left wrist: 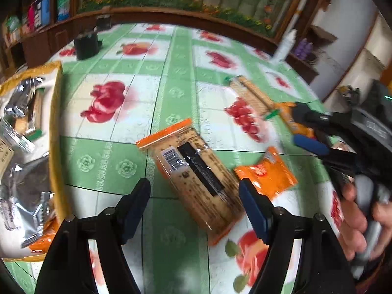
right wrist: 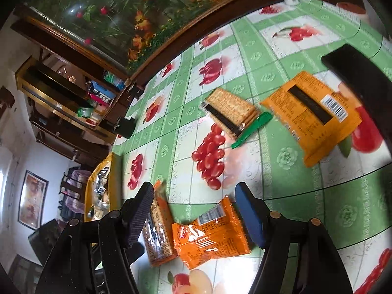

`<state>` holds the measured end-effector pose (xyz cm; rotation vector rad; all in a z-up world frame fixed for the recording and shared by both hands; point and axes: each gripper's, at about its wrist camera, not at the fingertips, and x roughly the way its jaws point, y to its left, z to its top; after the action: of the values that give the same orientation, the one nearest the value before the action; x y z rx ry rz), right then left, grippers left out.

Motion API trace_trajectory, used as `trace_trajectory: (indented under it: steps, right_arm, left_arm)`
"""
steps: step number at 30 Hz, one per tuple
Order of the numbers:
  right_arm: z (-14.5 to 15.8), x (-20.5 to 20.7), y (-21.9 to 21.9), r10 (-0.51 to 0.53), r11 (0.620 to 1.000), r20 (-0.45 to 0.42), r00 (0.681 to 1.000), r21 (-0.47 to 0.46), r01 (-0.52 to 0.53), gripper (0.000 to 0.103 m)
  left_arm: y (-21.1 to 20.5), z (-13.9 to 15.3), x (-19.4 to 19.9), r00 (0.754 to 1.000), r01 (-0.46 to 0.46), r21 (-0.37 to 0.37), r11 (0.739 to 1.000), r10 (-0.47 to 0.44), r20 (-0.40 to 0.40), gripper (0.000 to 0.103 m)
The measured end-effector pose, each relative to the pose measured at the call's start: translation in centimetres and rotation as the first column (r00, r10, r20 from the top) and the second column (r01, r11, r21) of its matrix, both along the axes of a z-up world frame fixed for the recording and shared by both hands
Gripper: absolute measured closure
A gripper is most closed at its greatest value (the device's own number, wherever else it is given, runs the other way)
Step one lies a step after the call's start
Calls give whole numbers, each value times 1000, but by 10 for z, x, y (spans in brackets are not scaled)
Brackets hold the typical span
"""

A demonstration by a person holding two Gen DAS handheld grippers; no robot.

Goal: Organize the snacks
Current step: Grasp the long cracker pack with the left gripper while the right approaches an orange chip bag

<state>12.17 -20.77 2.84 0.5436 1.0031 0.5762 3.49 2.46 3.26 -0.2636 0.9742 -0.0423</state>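
Snacks point(left wrist: 19, 132) — inside yellow tray point(left wrist: 55, 112)

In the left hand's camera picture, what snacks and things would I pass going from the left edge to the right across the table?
Yellow-rimmed tray of snack packets → long cracker pack with orange ends → small orange packet → the other gripper → the person's hand.

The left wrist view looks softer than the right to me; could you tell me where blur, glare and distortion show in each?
Left wrist view: motion blur smears the cracker pack and tablecloth; glare streaks its clear wrap. Right wrist view: sharper, with a bright washed-out patch near the small orange snack packet; fisheye bends the table edge in both.
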Motion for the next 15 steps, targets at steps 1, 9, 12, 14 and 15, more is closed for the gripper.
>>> trace_trajectory:
  steps: [1,9,12,14,15]
  right_arm:
    - [2,-1,0,0,1000,12,1000,-6,0,30]
    - [9,0,5,-1,1000,41,999,-22,2,30]
    - [10,-1,4,-1,1000,42,999,-17,2,30]
    - [9,-2,4,-5,1000,43,999,-17,6,30]
    - [9,-1,4,-5,1000,43,999,-18,6,30]
  left_arm:
    - [0,-3,3,1000,-11,-6,1000,11,-7,30]
    - [-15,-13,25,1000,-13,88,996,14,-3,28]
    - [-16,-13,31,1000,16,148,989,-19,17,35]
    - [-13,-13,35,999,23,162,987,-27,25,36]
    - [-10,-13,38,999,23,158,987,-28,29,38]
